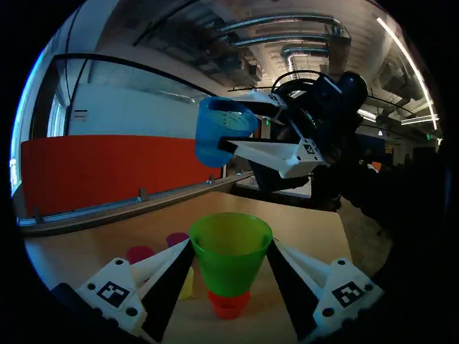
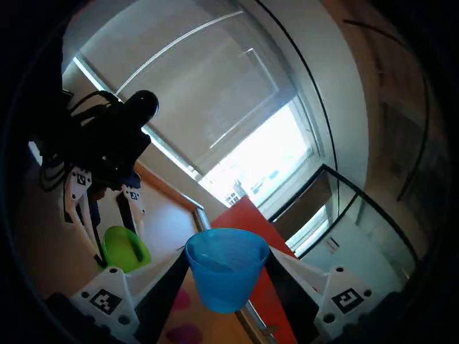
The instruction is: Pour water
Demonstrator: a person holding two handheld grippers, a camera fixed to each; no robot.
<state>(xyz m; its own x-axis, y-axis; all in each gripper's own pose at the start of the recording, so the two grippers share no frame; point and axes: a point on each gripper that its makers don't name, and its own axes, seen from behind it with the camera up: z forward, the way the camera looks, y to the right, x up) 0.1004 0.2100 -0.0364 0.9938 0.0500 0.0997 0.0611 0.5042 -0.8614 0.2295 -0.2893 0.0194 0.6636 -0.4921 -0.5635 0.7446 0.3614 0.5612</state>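
My left gripper [image 1: 229,246] is shut on an upright green cup [image 1: 230,255] held above the wooden table [image 1: 304,223]. Higher and farther off, the right gripper [image 1: 232,129] holds a blue cup [image 1: 221,135], tipped with its mouth turned toward me. In the right gripper view, my right gripper [image 2: 226,255] is shut on the blue cup [image 2: 226,269], and a little liquid seems to lie inside. Down to the left, the left gripper [image 2: 112,229] holds the green cup [image 2: 123,247].
Small cups stand on the table under the green cup: two pink ones [image 1: 139,252] [image 1: 177,238], a yellow one [image 1: 186,284] and a red one [image 1: 228,304]. An orange wall panel [image 1: 103,166] and a rail run behind the table. A bright window [image 2: 258,166] lies behind.
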